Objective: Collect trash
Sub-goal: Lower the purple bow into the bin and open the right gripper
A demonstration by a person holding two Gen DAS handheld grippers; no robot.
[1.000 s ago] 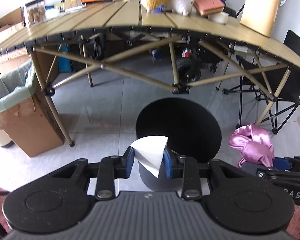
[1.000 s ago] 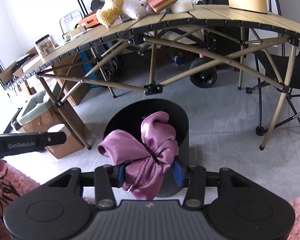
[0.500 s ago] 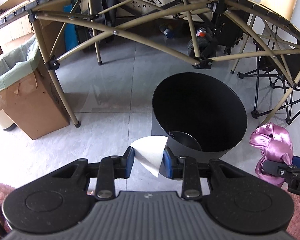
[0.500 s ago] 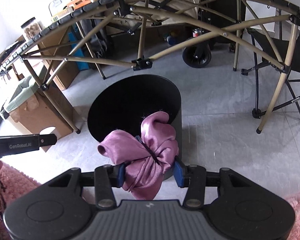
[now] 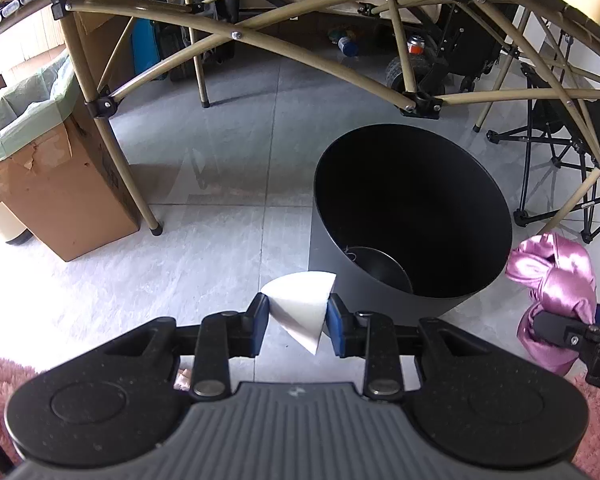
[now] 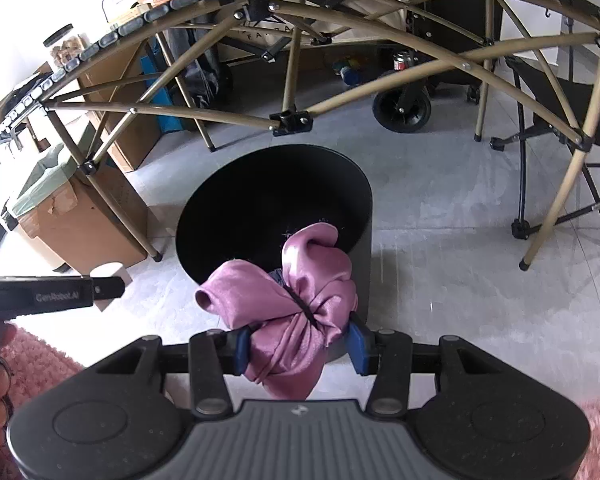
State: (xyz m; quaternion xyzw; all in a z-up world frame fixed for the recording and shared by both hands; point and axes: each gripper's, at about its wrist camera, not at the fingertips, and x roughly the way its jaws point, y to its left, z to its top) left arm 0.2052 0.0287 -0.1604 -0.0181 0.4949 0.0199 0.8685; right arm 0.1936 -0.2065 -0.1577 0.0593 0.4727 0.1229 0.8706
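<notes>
1. On the grey tiled floor in front of a folding counter (image 5: 260, 40) stands a black round bin (image 5: 412, 216), open at the top; in the left wrist view it sits at about 1 o'clock from the left gripper (image 5: 298, 314).
2. The left gripper is clenched on a white folded paper piece (image 5: 300, 304), a wedge shape pinched between its blue pads. The paper hangs beside the bin's near rim, at the bin's 7 o'clock, not yet over the opening.
3. The right gripper (image 6: 300, 344) grasps a bundle of pink satin cloth (image 6: 296, 304), tied at its middle by a dark band. In the right wrist view the cloth overlaps the bin's (image 6: 272, 208) near rim at 6 o'clock, so it seems nearer to the mouth than the paper.
4. Inside the bin only a dark round shape shows low on the wall in the left view; whether other trash lies there cannot be told.
5. A cardboard box (image 5: 60, 184) lined with a green bag stands at 10 o'clock in the left view, well apart from the bin.
6. Judged from this: both pieces are picked up and brought to the bin, which is most of the work. What is left is to carry each over the opening and let go; neither is dropped yet.
</notes>
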